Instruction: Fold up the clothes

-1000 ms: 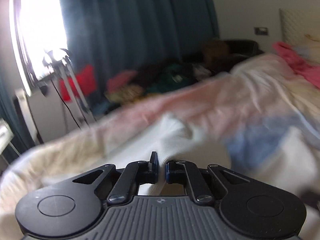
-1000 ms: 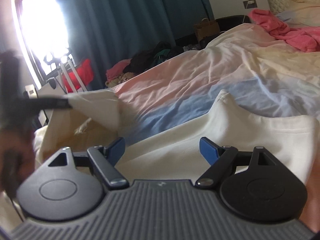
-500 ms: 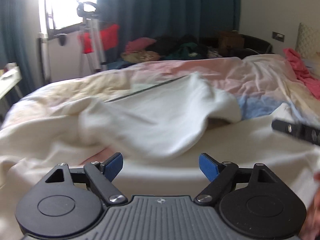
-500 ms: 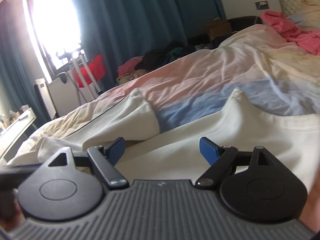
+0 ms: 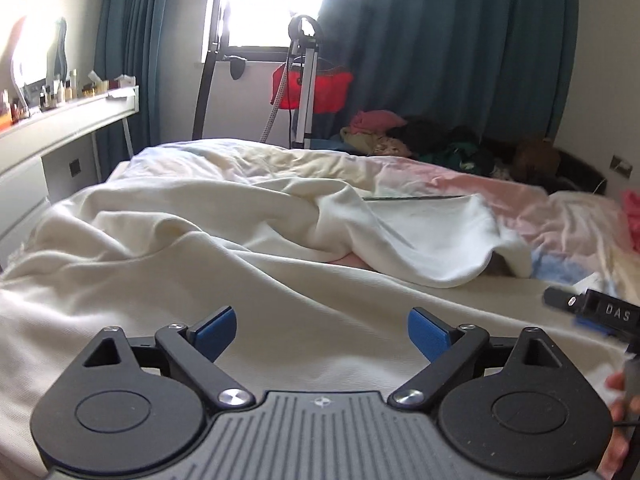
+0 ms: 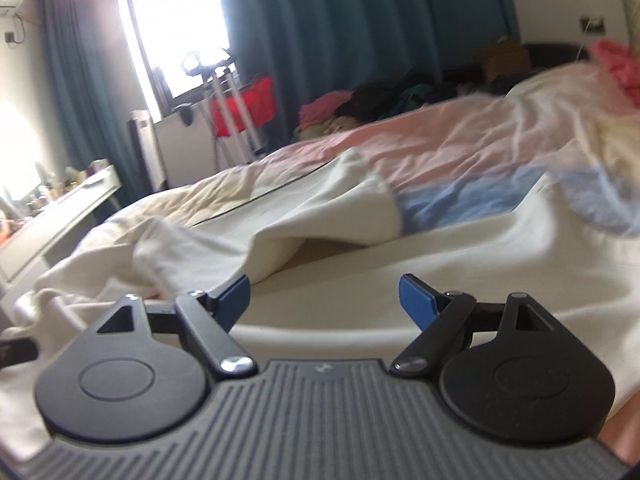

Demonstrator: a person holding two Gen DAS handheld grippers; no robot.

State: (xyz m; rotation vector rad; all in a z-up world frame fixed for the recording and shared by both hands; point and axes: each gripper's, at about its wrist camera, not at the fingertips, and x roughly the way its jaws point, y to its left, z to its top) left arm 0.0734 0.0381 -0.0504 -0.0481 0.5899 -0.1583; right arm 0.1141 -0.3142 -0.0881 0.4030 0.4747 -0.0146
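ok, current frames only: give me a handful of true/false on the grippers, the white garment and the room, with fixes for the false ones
1. Both grippers are open with nothing between the pads. True: left gripper, right gripper.
2. The white garment hangs from the left gripper. False: it lies on the bed, ungripped.
3. One part of the garment, the sleeve, lies folded over toward the blue patch of the duvet. True.
4. The curtains are red. False: they are dark teal; the red thing is a cloth on the stand by the window.
5. A pile of clothes lies beyond the bed. True.
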